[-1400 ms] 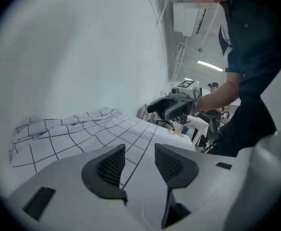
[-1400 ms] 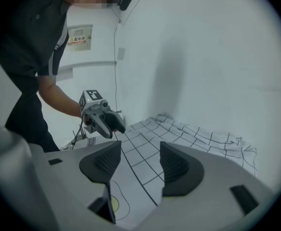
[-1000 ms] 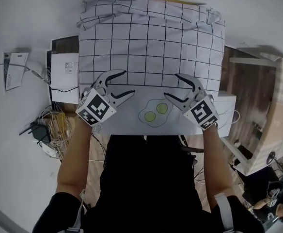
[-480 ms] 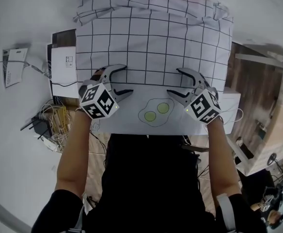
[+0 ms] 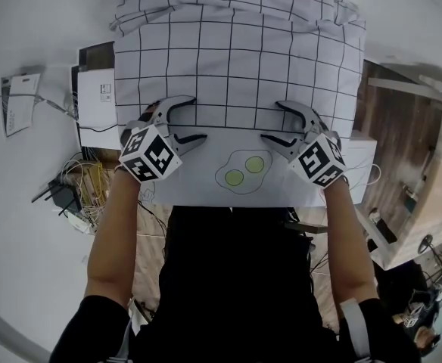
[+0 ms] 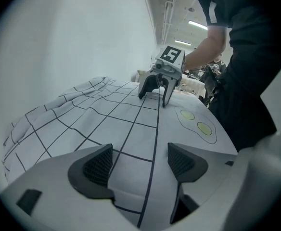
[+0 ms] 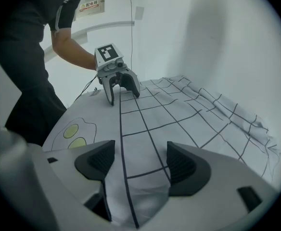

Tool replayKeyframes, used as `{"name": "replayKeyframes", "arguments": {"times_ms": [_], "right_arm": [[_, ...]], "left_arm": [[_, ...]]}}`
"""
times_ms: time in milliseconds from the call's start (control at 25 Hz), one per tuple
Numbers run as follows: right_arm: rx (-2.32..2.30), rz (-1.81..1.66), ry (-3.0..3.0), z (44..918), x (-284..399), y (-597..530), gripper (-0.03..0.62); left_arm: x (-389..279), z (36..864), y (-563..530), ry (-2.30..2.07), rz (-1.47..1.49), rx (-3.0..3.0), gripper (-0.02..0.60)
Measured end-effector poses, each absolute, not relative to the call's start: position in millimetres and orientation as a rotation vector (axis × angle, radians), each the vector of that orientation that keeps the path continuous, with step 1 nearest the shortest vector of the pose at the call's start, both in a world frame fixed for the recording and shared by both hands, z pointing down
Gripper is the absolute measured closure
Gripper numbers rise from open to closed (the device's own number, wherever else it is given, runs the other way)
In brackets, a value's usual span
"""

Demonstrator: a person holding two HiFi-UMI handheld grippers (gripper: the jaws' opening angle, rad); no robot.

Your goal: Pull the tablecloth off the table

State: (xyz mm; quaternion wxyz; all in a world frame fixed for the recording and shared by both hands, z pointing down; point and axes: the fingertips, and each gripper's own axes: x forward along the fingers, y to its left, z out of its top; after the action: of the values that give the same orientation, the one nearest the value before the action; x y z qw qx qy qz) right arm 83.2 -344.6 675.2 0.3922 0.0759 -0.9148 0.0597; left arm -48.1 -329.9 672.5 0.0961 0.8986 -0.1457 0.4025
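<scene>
1. A white tablecloth [image 5: 236, 59] with a black grid is lying spread over the counter, hiding the top under it.
2. The grid lines are running straight away from the person and straight across. The cloth looks about as wide as it is deep, so I cannot tell its long axis.
3. Its far edge is lying bunched in loose folds, while the rest is lying flat.
4. A plain band with a fried-egg drawing [image 5: 244, 172] is running left to right along the near edge, just in front of the person's body.
5. The left gripper [image 5: 198, 119] is resting its tips on the cloth at the thick line that borders the grid, pointing away and down.
6. Its jaws have just been opening and are now standing wide apart, with cloth lying between the pads, which are not pressing on it.
7. The right gripper [image 5: 272, 121] is sitting on the same line, on the other side of the egg drawing.
8. Its jaws have also just been opening and are standing released, with a raised fold of cloth between them.
9. A tangle of cables [image 5: 77, 195] is lying on the floor to the left.
</scene>
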Motion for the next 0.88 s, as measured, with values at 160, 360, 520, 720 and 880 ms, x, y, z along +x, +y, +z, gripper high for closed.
{"name": "replayKeyframes", "arguments": {"times_ms": [160,360,520,720,880], "right_arm": [[0.208,0.159,-2.337,674.6,83.6,-344.5,0.276],[0.220,0.166,-2.339,673.0,83.1,-346.6,0.276],[0.224,0.169,-2.333,674.3,83.9,-346.7,0.276],[0.228,0.174,-2.329,674.6,84.7,-345.1,0.292],[0.221,0.178,-2.317,671.5,82.9,-344.8,0.329]], "left_arm": [[-48.9,672.0,-330.6,-0.443,1.175,2.669,0.218],[-49.0,670.3,-334.2,-0.467,1.160,2.664,0.238],[-48.0,670.6,-336.2,-0.478,1.148,2.661,0.285],[-46.4,670.0,-335.6,-0.482,1.140,2.658,0.315],[-47.1,667.1,-337.8,-0.483,1.138,2.645,0.379]]}}
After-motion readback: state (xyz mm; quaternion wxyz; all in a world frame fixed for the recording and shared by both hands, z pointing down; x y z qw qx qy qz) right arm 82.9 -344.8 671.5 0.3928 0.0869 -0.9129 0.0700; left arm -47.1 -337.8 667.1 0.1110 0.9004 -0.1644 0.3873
